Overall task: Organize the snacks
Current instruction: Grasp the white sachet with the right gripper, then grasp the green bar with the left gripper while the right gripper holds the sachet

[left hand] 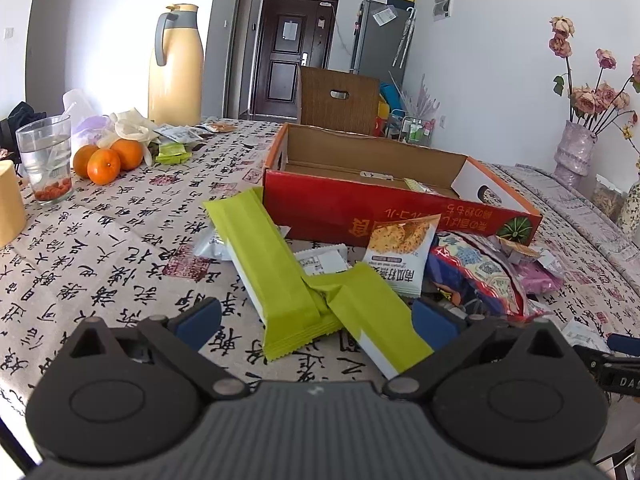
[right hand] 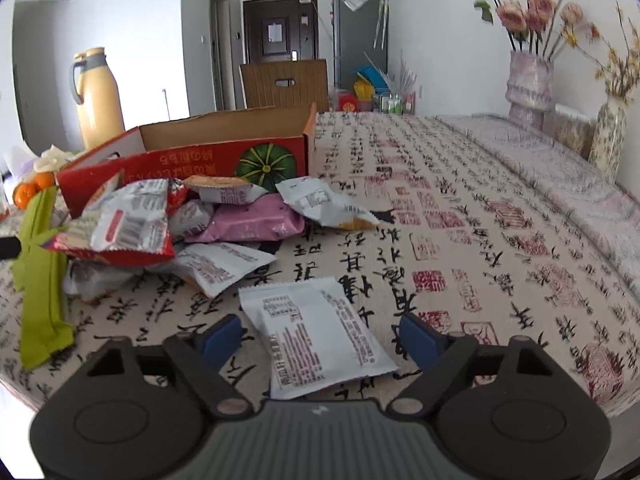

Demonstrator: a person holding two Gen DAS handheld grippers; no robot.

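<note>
A red cardboard box [left hand: 360, 208] lies open on the patterned tablecloth, and one packet shows inside it. In front of it is a heap of snack packets: two long green ones [left hand: 280, 280], a cracker packet [left hand: 400, 256] and a red-blue bag [left hand: 484, 276]. My left gripper [left hand: 316, 322] is open, low over the crossed green packets, its pads apart from them. My right gripper [right hand: 320, 340] is open around a white packet [right hand: 316, 336] lying flat; neither pad presses it. The box [right hand: 192, 168] and the heap, with a pink packet [right hand: 256, 220], lie to its upper left.
Three oranges [left hand: 108, 160], a glass [left hand: 46, 160], a yellow thermos jug [left hand: 176, 64] and more small packets [left hand: 174, 154] stand at the table's far left. Flower vases [right hand: 528, 84] stand at the far right. A brown chair back [left hand: 340, 96] rises behind the box.
</note>
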